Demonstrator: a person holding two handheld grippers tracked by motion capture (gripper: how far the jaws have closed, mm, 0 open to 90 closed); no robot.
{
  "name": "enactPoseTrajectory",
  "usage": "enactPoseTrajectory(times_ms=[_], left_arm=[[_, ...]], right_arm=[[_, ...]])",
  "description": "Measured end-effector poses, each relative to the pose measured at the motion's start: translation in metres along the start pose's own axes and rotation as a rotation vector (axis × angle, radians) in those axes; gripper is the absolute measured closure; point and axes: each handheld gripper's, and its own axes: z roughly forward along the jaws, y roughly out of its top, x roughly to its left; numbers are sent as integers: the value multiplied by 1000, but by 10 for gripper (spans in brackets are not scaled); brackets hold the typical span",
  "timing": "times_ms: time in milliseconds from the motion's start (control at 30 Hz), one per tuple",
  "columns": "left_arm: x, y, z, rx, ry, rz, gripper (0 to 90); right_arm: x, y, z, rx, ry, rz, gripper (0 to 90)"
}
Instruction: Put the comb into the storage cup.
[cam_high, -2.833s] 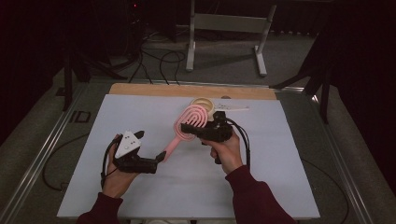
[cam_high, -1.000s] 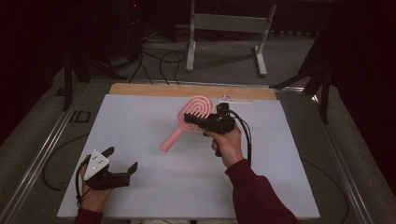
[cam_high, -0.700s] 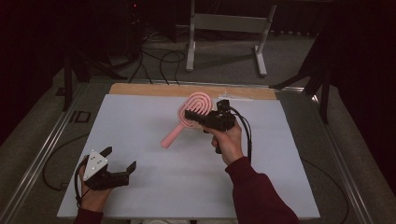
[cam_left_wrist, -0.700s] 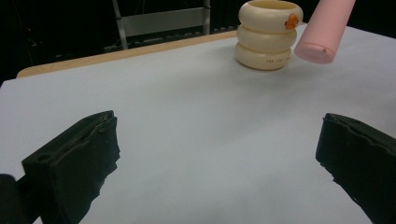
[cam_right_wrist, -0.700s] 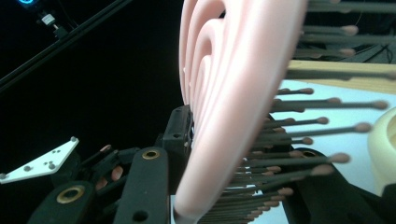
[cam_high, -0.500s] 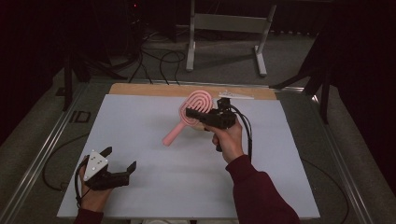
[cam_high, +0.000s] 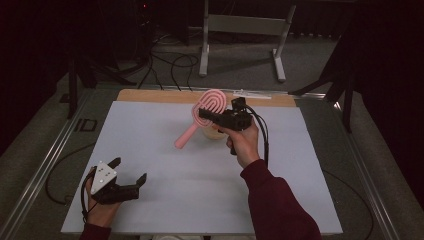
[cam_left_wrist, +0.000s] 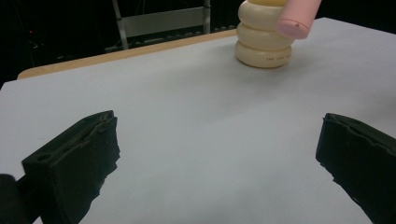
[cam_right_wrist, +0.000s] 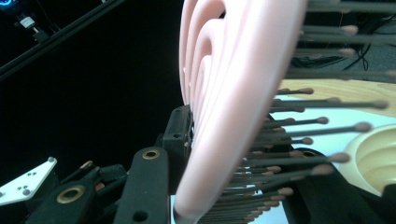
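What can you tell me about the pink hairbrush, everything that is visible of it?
The pink hairbrush looks like smooth plastic: an oval head of looped ribs, thin dark bristles with rounded tips, and a round-ended handle. The right gripper is shut on the head and holds it above the table. The handle slopes down toward the person's left, over a cream ribbed holder.

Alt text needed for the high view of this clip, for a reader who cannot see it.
The right tongs hold a pink hairbrush by its head above a cream ridged cup on a white table. The left tongs rest open near the table's front left corner.
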Motion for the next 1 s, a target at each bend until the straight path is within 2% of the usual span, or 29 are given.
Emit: enactPoseTrajectory(times_ms=[300,700,1000], left_arm=[[0,0,0,0,-1,0,0],[0,0,0,-2,-6,-3,0],[0,0,-1,-7,-7,-10,0]], right_arm=[[-2,7,5,3,-10,3,639],[-12,16,10,2,-53,13,639],[-16,21,15,-7,-68,9,640]])
